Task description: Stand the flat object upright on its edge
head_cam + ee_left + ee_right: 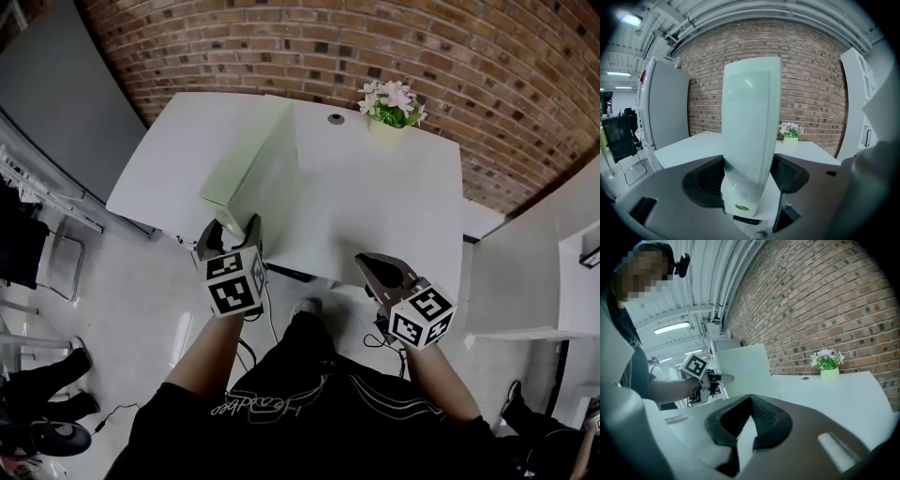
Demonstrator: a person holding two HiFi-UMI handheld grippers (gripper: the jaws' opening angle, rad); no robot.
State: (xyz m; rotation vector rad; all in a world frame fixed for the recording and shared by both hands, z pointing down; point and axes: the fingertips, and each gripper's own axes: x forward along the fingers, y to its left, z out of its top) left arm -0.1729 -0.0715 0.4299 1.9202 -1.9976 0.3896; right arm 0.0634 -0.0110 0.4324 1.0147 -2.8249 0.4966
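The flat box (pixel 267 173), pale green, stands upright on its long edge on the left part of the white table (pixel 375 206). Its length runs from the near edge toward the far side, and its broad face turns right. I cannot tell whether its whole lower edge rests on the table.

The left gripper (pixel 231 230) has the box by its near end. The jaws stand wide apart, one pad against each broad face. Seen from that gripper, the box rises straight up between them, thin edge on.

The right gripper (pixel 370 265) hangs at the near edge of the table, well right of the box. Its jaws are pressed together with nothing between them.

At the far edge of the table, a small pale pot (pixel 384 131) holds white and pink flowers (pixel 392 99) with green leaves.
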